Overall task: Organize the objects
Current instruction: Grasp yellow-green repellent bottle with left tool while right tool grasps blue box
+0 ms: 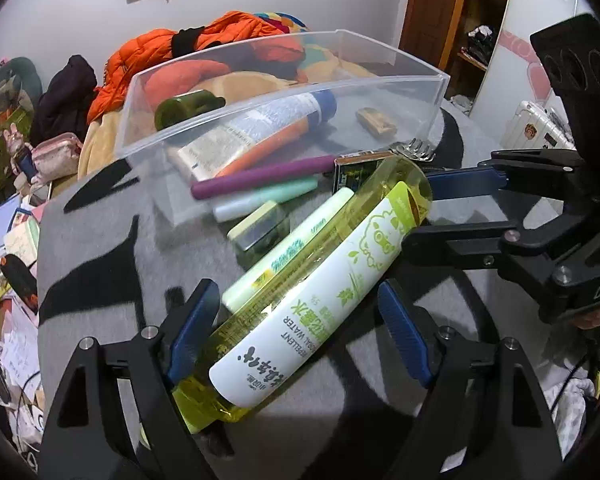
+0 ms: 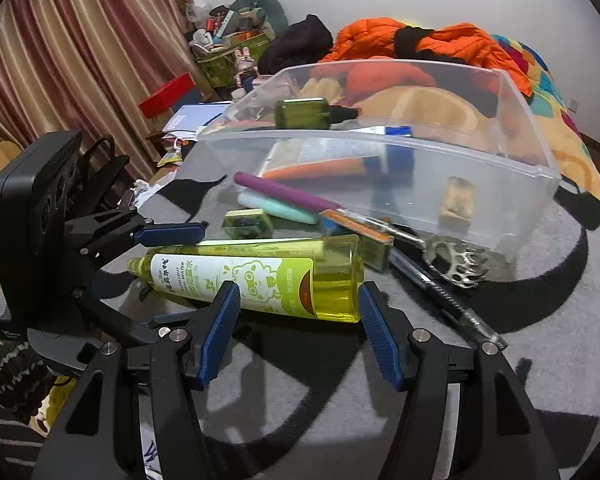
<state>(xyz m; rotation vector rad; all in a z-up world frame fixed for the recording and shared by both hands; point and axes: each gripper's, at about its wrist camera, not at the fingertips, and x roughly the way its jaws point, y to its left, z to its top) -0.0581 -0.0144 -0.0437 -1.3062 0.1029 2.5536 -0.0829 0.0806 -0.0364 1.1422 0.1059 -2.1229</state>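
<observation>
Left wrist view: the clear bin [image 1: 428, 92] beyond the left gripper [image 1: 296, 332] already held a blue-capped tube [image 1: 260, 132], a dark green bottle [image 1: 184, 110] and a small tan block [image 1: 376, 122]. A purple pen [image 1: 260, 178], mint tube [image 1: 268, 198] and pale green tube [image 1: 284, 248] lay outside it on the grey cloth, so sorting appeared partly done. The gripper stood wide apart, straddling the cap end of the yellow-green bottle [image 1: 312, 280]; one pad touched or nearly touched it, no clamp evident.

Right wrist view: the right gripper [image 2: 298, 328] stood apart, the bottle's base just ahead between its pads, apparently unpressed. A black pen [image 2: 440, 292] and metal claw piece [image 2: 460, 264] lay to its right, still to be binned
</observation>
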